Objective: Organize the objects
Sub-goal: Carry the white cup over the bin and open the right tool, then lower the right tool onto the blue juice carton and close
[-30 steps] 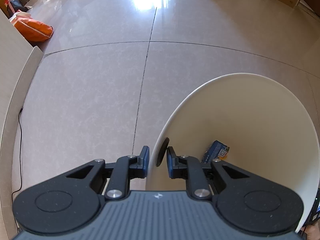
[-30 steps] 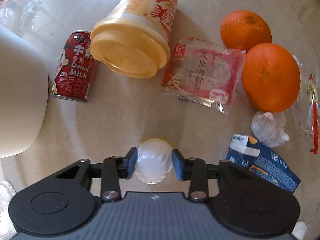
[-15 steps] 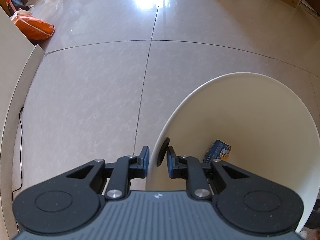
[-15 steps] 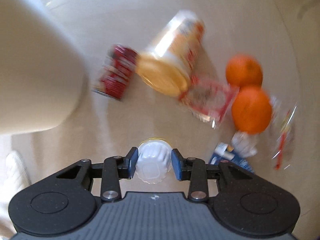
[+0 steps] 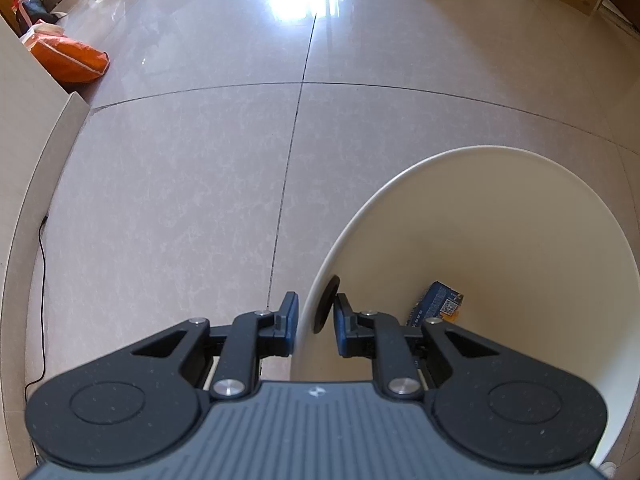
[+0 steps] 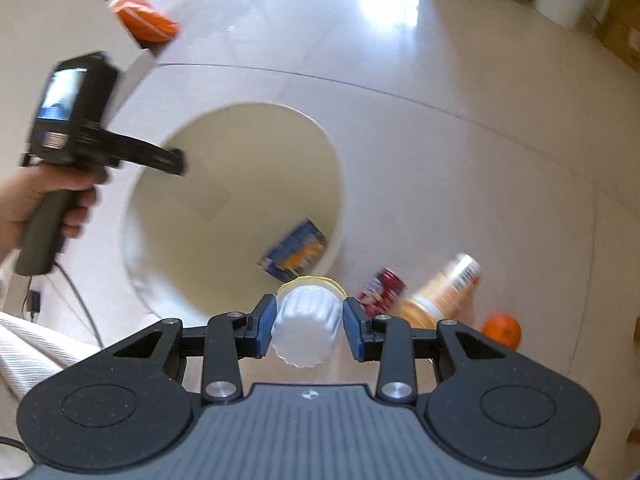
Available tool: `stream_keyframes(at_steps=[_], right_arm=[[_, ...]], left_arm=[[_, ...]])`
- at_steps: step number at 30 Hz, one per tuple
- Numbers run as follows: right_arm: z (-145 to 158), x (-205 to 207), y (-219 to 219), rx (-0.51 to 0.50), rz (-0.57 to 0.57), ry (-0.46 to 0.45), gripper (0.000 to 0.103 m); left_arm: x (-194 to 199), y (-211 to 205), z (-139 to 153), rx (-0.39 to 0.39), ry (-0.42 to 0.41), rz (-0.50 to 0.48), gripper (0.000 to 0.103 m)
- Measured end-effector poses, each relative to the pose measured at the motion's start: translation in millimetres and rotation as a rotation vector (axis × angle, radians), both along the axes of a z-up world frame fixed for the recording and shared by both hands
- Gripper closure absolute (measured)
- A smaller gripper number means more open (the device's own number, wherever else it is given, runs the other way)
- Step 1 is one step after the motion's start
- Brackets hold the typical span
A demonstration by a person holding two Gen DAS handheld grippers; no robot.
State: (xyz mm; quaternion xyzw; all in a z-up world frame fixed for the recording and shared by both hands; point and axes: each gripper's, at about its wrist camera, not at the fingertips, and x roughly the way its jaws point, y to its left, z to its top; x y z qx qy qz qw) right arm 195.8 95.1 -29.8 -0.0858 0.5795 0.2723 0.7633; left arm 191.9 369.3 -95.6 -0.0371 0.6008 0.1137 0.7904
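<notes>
The right gripper has its jaws clamped on a small white ribbed cup with a yellow lid, held just above the near rim of the cream bucket. The left gripper is pinched shut on the bucket's rim. A blue packet lies inside the bucket; a red can, a noodle cup and an orange lie on the floor just beside it.

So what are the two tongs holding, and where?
The right tongs pinch a small white ribbed cup by its sides. The left tongs clamp the rim of the cream bin.
</notes>
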Motion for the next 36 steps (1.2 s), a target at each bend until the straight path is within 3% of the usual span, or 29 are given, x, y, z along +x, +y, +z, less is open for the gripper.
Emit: stream_keyframes(at_steps=[9, 11, 12, 13, 15, 25, 33, 36], right_arm=[[5.3, -4.2, 57.1, 0.032, 0.099, -0.033, 0.060], [6.3, -6.8, 64.4, 0.022, 0.129, -0.047, 0.039], [9.0, -9.1, 66.7, 0.014, 0.134, -0.063, 0.020], [12.8, -11.0, 67.3, 0.013, 0.132, -0.088, 0.011], [21.3, -12.4, 66.1, 0.024, 0.132, -0.123, 0.010], [17.4, -5.4, 21.2, 0.007, 0.048, -0.132, 0.007], [-30.1, -17.4, -51.4, 0.016, -0.052, -0.145, 0.006], [-63.8, -30.6, -82.6, 0.020, 0.004, -0.183, 0.002]], left_arm=[[0.3, 4.7, 0.4, -0.018, 0.002, 0.006, 0.086], [1.3, 6.5, 0.1, -0.023, 0.002, 0.007, 0.086], [1.4, 7.4, -0.2, -0.024, 0.002, 0.008, 0.086], [1.4, 7.9, -0.4, -0.023, 0.002, 0.008, 0.086], [1.8, 7.9, -0.4, -0.023, 0.002, 0.007, 0.086], [1.2, 6.8, -1.5, -0.017, 0.002, 0.005, 0.086], [1.0, 6.1, -0.8, -0.018, 0.003, 0.009, 0.086], [1.3, 6.1, -0.4, -0.013, 0.003, 0.007, 0.086]])
